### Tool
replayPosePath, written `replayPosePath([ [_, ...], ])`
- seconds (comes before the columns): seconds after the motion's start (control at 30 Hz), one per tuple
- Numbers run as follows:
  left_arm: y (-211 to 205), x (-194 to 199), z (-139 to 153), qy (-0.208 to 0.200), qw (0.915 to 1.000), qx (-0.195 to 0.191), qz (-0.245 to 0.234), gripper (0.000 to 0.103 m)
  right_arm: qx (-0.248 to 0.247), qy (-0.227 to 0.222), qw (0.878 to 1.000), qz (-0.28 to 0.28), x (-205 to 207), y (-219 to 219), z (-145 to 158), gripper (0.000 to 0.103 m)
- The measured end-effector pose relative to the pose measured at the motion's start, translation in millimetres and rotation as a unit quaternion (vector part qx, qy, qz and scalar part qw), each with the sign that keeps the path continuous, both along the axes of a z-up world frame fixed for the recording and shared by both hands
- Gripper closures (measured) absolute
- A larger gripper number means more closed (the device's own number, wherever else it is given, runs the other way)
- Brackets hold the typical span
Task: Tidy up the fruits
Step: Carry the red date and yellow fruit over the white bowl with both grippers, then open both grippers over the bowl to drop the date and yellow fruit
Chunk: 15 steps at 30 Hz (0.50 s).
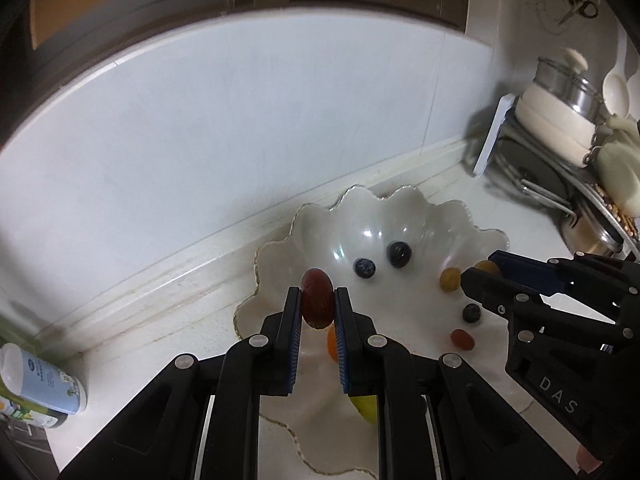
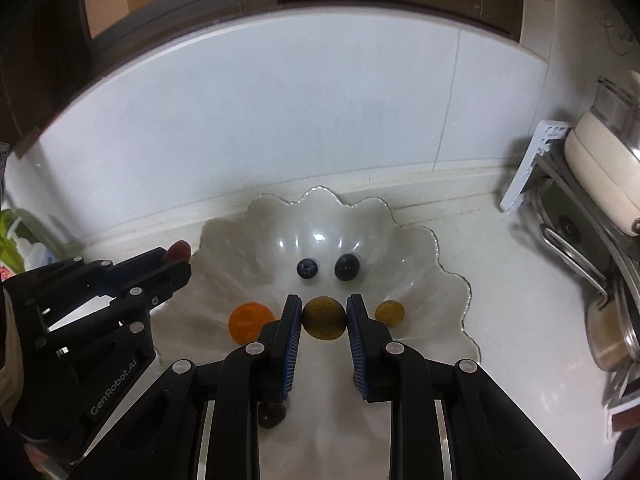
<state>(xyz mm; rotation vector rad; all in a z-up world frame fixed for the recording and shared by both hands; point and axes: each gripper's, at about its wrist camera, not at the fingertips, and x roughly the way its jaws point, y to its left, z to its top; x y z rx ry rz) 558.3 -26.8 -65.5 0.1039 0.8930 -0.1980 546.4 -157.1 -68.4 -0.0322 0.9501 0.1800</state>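
A white scalloped bowl (image 1: 280, 248) (image 2: 224, 236) sits on the counter against the wall. Two dark blueberries (image 1: 365, 268) (image 2: 307, 269) lie at its bottom. My left gripper (image 1: 317, 300) is shut on a dark red oval fruit (image 1: 316, 296), held over the bowl's left side; that fruit (image 2: 179, 250) also shows at the left gripper's tip in the right wrist view. My right gripper (image 2: 323, 312) is shut on a round yellow-brown fruit (image 2: 324, 317) above the bowl's front. An orange fruit (image 2: 248, 320), a small yellow one (image 2: 389, 313), a blueberry (image 1: 472, 313) and a small red fruit (image 1: 463, 339) lie in the bowl.
A rack with a cream pot (image 1: 556, 120), steel pots and lids (image 2: 608, 320) crowds the right. A white bottle (image 1: 44, 380) lies at the left counter edge beside green packaging (image 2: 16, 240). Dark cabinets (image 1: 160, 0) hang above the white backsplash. Scissors (image 1: 578, 4) hang on the wall.
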Motion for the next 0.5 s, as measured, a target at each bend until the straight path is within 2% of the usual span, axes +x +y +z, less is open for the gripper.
replayPosePath([
  [0.27,-2.3,28.2,-21.6,0.049,0.9987,-0.013,-0.005,0.086,0.020,0.062,0.998,0.001,28.9,-0.8,-25.9,0.078],
  [0.5,-6.9,40.4,-36.5,0.080,0.9966,-0.014,-0.009,0.086,0.029,0.093,0.995,-0.010,39.4,-8.7,-44.4,0.078],
])
